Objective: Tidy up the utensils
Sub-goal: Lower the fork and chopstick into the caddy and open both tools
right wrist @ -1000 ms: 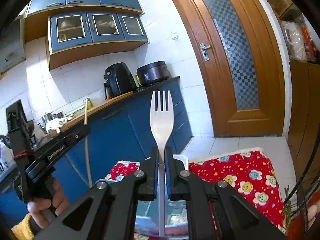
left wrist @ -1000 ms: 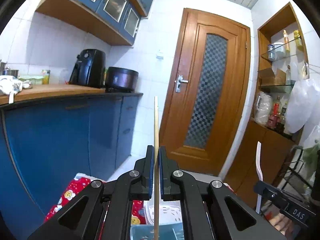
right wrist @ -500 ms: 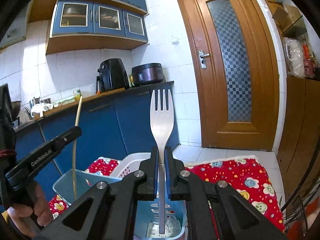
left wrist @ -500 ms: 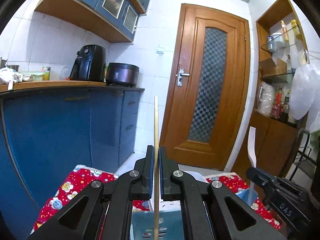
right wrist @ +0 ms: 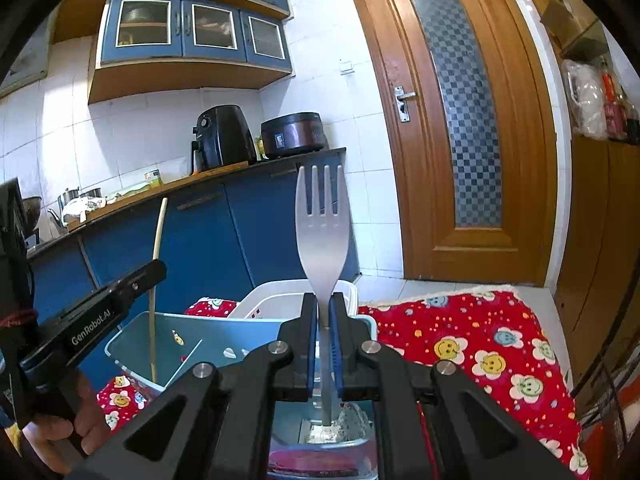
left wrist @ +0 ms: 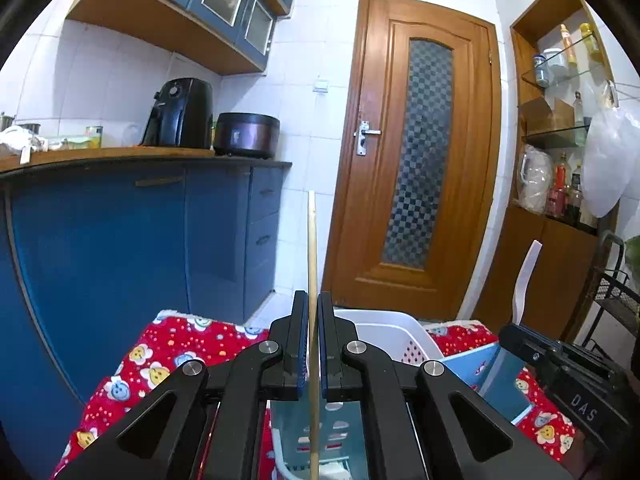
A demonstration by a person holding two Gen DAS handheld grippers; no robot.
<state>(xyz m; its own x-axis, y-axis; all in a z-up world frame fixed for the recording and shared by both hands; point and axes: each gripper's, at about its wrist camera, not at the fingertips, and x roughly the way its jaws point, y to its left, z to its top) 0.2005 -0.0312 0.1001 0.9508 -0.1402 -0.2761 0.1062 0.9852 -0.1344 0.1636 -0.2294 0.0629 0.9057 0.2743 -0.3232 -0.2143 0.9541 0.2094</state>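
My left gripper [left wrist: 313, 302] is shut on a thin wooden chopstick [left wrist: 312, 248] held upright, its lower end down inside a light blue bin [left wrist: 496, 376]. My right gripper [right wrist: 324, 300] is shut on a white plastic fork [right wrist: 322, 224], tines up, handle end hanging over a clear container [right wrist: 320, 436]. The chopstick [right wrist: 157, 248] and left gripper [right wrist: 154, 272] show at left in the right wrist view, over the blue bin [right wrist: 172, 332]. The fork [left wrist: 526, 276] and right gripper [left wrist: 516, 336] show at right in the left wrist view.
A white perforated basket [left wrist: 390, 336] stands behind the blue bin on a red flowered cloth [right wrist: 472, 340]. Blue cabinets [left wrist: 120, 248] with a counter run along the left. A wooden door [left wrist: 424, 152] is ahead, shelves [left wrist: 560, 128] at right.
Both grippers have come lower and tilted down toward the bins. The chopstick's lower end now reaches into the blue bin, and the fork hangs over the clear container.
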